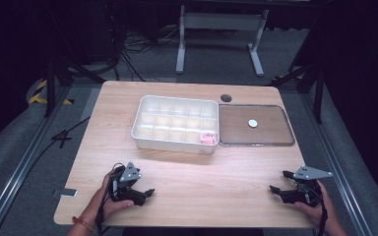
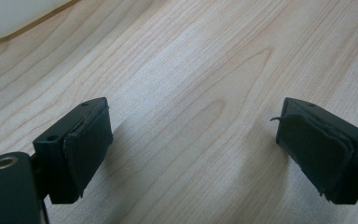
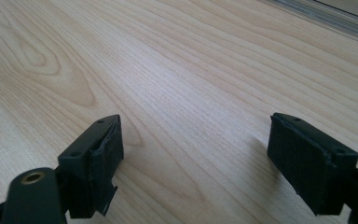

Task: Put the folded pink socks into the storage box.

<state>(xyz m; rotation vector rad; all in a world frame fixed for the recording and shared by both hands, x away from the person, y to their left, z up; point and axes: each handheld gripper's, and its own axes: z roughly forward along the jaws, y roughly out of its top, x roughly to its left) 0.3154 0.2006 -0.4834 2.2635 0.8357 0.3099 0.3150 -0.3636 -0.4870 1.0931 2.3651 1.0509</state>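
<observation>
Each hand carries a black two-jaw gripper topped by a grey three-cornered plate: the left gripper [image 1: 139,192] and the right gripper [image 1: 281,183]. Both have worn black pads and a brass-ringed hole. The left wrist wears an orange-red band [image 1: 82,223].

The worktop [image 1: 187,167] is light wood with rounded corners. A white compartment box [image 1: 175,124] sits at its far centre, touching a clear shallow tray [image 1: 256,126] on its right. A round dark grommet [image 1: 226,98] lies just behind them.
</observation>
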